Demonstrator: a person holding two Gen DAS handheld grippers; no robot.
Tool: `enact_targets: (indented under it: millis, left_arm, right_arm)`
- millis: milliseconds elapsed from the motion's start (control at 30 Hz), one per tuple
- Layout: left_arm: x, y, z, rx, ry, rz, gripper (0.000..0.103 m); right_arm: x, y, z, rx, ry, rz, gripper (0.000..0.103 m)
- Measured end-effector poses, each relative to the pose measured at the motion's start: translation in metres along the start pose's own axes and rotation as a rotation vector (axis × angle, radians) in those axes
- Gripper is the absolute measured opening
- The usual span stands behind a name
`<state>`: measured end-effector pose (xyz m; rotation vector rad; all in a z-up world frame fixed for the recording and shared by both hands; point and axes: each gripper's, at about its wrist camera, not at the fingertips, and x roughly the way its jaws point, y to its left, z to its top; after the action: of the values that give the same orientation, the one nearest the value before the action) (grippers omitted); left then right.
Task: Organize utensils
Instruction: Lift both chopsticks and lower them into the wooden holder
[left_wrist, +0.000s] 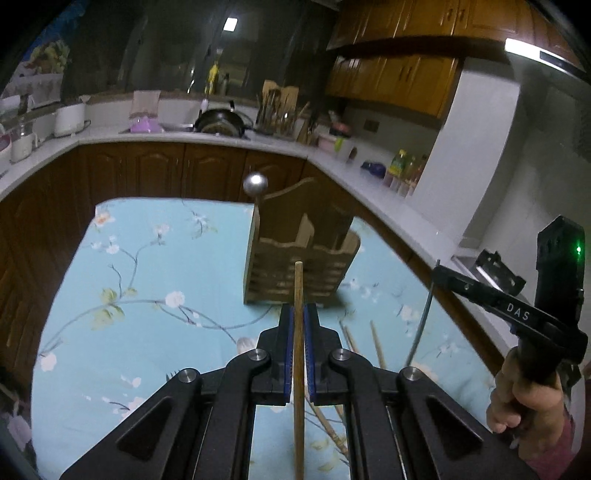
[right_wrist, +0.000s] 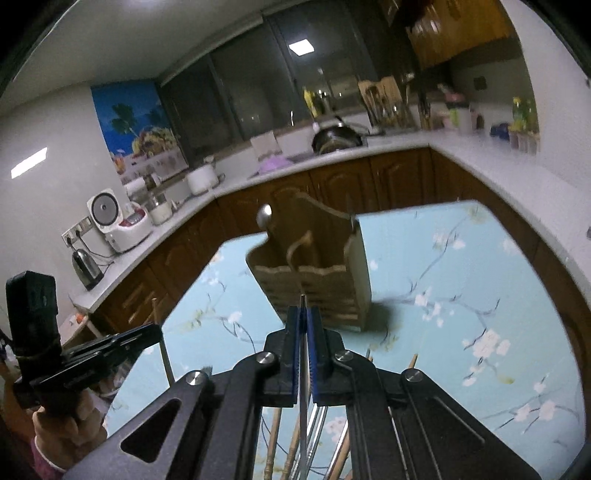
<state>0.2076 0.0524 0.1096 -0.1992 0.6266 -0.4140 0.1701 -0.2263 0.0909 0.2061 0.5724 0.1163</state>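
Note:
A wooden utensil holder stands on the table, with a metal ladle sticking up from its left compartment. My left gripper is shut on a wooden chopstick, held above the table just short of the holder. My right gripper is shut on a thin metal utensil, likewise in front of the holder. In the left wrist view the right gripper shows at the right with that metal utensil hanging from it. More chopsticks lie on the cloth below.
The table wears a light blue floral cloth. White counters with brown cabinets run round it, bearing a wok, bottles, a rice cooker and a kettle. A hand grips the right tool.

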Motion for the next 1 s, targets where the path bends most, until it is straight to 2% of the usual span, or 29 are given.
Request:
enact_targets:
  millis: [267, 567, 1000]
  left_arm:
    - [-0.021, -0.004, -0.003, 0.013, -0.047, -0.006, 0.003]
    - [-0.014, -0.002, 0.007, 0.011, -0.086, -0.004, 0.003]
    - [-0.003, 0.005, 0.052, 0.033, -0.225, 0.002, 0.003]
  right_arm:
    - [-0.018, 0.007, 0.015, -0.031, -0.069, -0.009, 0.004]
    - [-0.021, 0.007, 0.027, -0.03, -0.112, -0.024, 0.004]
    - [-0.007, 0.002, 0.07, -0.016, -0.22, -0.062, 0.004]
